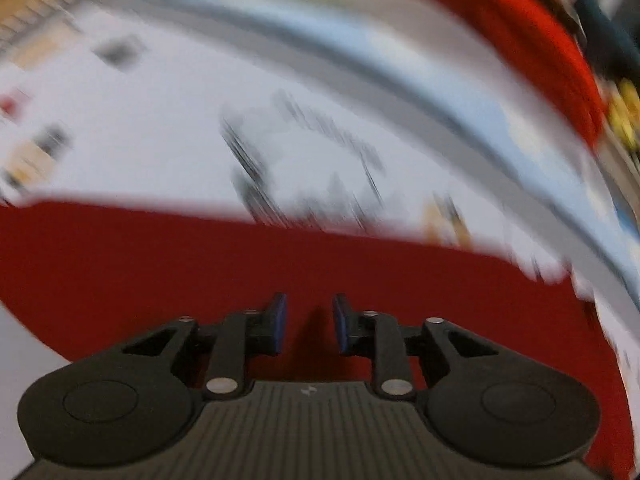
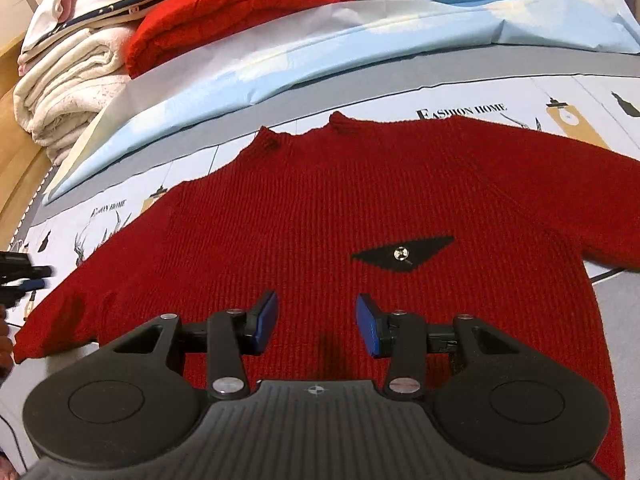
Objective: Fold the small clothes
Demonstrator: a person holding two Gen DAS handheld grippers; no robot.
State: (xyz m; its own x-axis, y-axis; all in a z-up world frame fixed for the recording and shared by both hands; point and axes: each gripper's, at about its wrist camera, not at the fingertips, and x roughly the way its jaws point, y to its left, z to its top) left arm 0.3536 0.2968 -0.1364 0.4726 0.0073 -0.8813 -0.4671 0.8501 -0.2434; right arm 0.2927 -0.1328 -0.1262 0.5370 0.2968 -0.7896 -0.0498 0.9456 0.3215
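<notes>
Right wrist view shows the red sweater [image 2: 340, 216] spread flat, front up, on a printed sheet [image 2: 560, 92] lettered "FASHION HOME". Its collar [image 2: 304, 128] points away from the camera and both sleeves are stretched out to the sides. A black patch [image 2: 404, 254] with a small metal stud sits on the chest. The right gripper [image 2: 317, 322] hangs over the lower body of the sweater with its 2 blue-padded fingers [image 2: 266, 320] spread apart and nothing between them. At the far left edge of this view the left gripper [image 2: 28, 274] appears near the end of one sleeve. Behind the sweater lies a pale blue cloth [image 2: 280, 52], and beyond it a pile of folded white towels [image 2: 68, 92] with a folded red garment [image 2: 240, 12] beside them.

The left wrist view is heavily blurred. The left gripper [image 1: 310, 322] is over red fabric of the sweater [image 1: 280, 272], its fingers [image 1: 278, 320] parted with a gap and holding nothing. Past the sweater's edge the printed sheet [image 1: 160, 140] shows only as smeared marks.
</notes>
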